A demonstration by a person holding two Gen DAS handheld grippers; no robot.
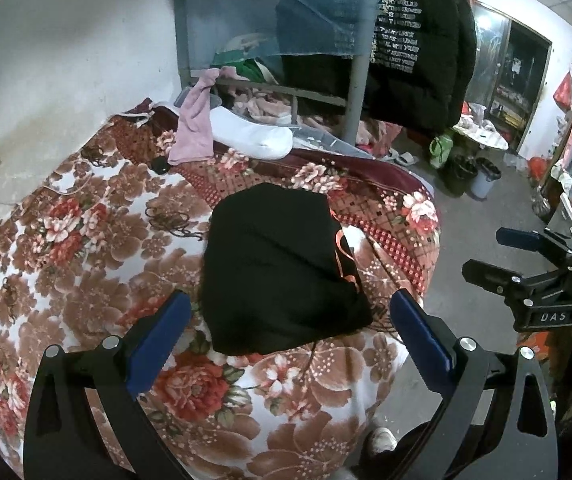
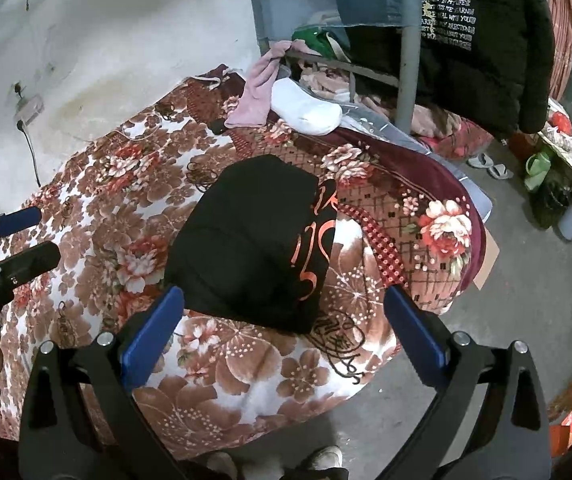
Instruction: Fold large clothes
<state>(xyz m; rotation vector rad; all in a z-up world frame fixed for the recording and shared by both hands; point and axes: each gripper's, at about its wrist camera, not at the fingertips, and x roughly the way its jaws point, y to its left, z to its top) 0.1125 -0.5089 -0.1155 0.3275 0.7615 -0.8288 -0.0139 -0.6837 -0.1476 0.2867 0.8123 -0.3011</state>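
Flowered blanket [image 1: 85,264] on the bed is our work surface, and the black garment [image 1: 277,268] lies on it folded into a compact bundle, orange print showing along its right edge. We judge the risk to be the loose top layer: snag it with one finger and the fold could slide open, or the bundle could drag toward the bed's near edge. Our left claw [image 1: 290,332] hangs spread, empty, the bundle's near edge between its fingers. Our right claw [image 2: 286,324] is spread too, just short of the same edge. Farther back, a white sock [image 1: 253,134] and pink cloth [image 1: 193,128].
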